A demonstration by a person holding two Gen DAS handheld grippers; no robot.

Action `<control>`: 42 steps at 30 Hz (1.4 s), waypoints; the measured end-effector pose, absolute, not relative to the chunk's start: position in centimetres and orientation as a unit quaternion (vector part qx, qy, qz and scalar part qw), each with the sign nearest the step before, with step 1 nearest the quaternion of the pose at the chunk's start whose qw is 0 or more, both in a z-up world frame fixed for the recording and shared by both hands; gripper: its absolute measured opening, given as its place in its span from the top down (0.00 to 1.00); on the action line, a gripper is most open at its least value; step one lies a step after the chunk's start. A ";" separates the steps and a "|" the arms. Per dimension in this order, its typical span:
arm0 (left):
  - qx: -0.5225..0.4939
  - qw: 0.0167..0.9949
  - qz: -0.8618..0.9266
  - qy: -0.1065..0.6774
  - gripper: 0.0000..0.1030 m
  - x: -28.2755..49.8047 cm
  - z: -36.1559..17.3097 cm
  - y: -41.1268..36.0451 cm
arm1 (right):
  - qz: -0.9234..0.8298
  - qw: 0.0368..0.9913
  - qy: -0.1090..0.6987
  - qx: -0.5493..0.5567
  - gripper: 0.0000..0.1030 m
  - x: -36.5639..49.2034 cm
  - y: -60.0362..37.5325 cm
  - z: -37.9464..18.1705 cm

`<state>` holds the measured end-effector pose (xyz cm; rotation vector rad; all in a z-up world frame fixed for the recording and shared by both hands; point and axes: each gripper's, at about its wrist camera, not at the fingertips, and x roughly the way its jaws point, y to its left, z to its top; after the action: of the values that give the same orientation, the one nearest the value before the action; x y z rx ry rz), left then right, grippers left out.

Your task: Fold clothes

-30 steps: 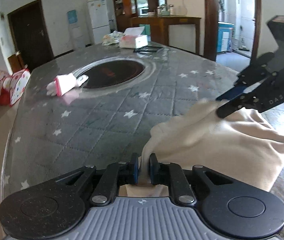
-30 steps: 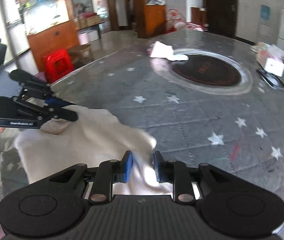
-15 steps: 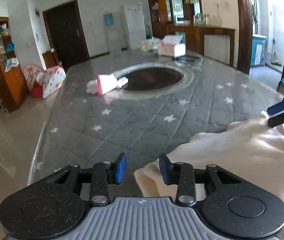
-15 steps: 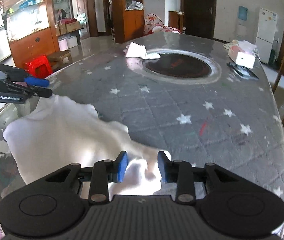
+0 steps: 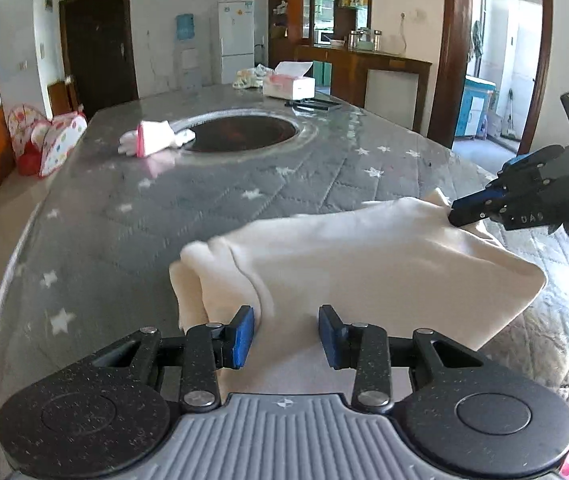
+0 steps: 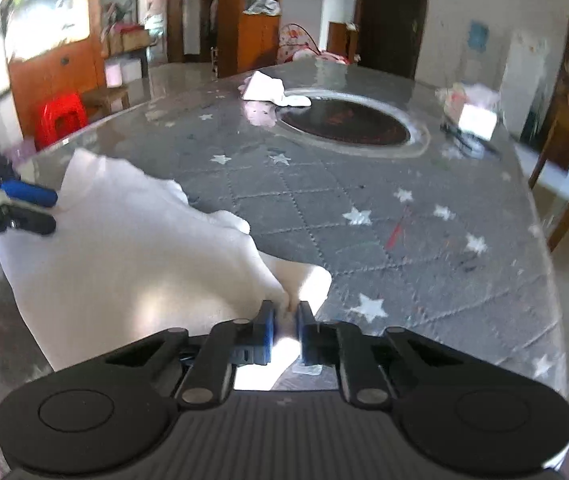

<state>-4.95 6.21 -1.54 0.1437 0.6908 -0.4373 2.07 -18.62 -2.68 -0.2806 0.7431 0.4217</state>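
Observation:
A cream garment lies spread at the near end of the grey star-quilted table. My left gripper is open, its blue pads apart over the garment's near edge and not pressing it. In the right wrist view it shows at the cloth's far left corner, fingers parted. My right gripper has its jaws closing tight on a pinched fold of the garment at its edge. The left wrist view shows that gripper at the cloth's far right corner.
A small pink-and-white garment lies beside the round dark recess in mid-table. A tissue box and a flat black item sit at the far end. A red stool stands on the floor to the left.
My left gripper let go of the cloth corner, opened and shifted sideways. My right gripper opened wider, then closed on the cloth's edge. The bunched garment now lies flatter and more spread.

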 end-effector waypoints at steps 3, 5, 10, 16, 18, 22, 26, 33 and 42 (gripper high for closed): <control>0.053 0.914 -0.213 0.341 0.61 -5.1 -1.7 6.7 | 0.198 0.902 0.350 -0.155 0.95 2.3 -18.3 -2.4; 0.042 0.913 -0.215 0.345 0.61 -5.1 -1.7 7.0 | 0.200 0.898 0.359 -0.156 0.93 2.8 -18.3 -2.6; 0.047 0.911 -0.219 0.347 0.61 -5.3 -1.0 7.0 | 0.209 0.906 0.342 -0.138 0.90 3.0 -18.3 -1.1; 0.024 0.915 -0.230 0.330 0.61 -3.6 0.5 6.2 | 0.265 0.897 0.339 -0.101 0.90 4.1 -16.1 -0.3; 0.019 0.916 -0.239 0.321 0.61 -2.8 0.9 5.4 | 0.275 0.893 0.343 -0.102 0.90 4.6 -15.1 -0.8; 0.013 0.914 -0.253 0.316 0.61 -1.3 1.0 3.9 | 0.286 0.885 0.355 -0.099 0.90 5.7 -13.6 -2.2; 0.004 0.907 -0.266 0.326 0.61 0.3 0.5 2.6 | 0.284 0.880 0.368 -0.100 0.90 6.4 -13.3 -3.3; -0.006 0.895 -0.258 0.363 0.63 2.9 -1.6 1.7 | 0.283 0.885 0.361 -0.082 0.90 6.9 -13.6 -2.7; -0.022 0.894 -0.249 0.371 0.61 3.5 -2.2 1.9 | 0.276 0.888 0.358 -0.088 0.89 6.9 -13.2 -2.8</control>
<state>3.49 1.85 -2.15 -0.0450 0.7696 -0.5172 6.94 -13.16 -2.79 -0.1830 0.7433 0.5746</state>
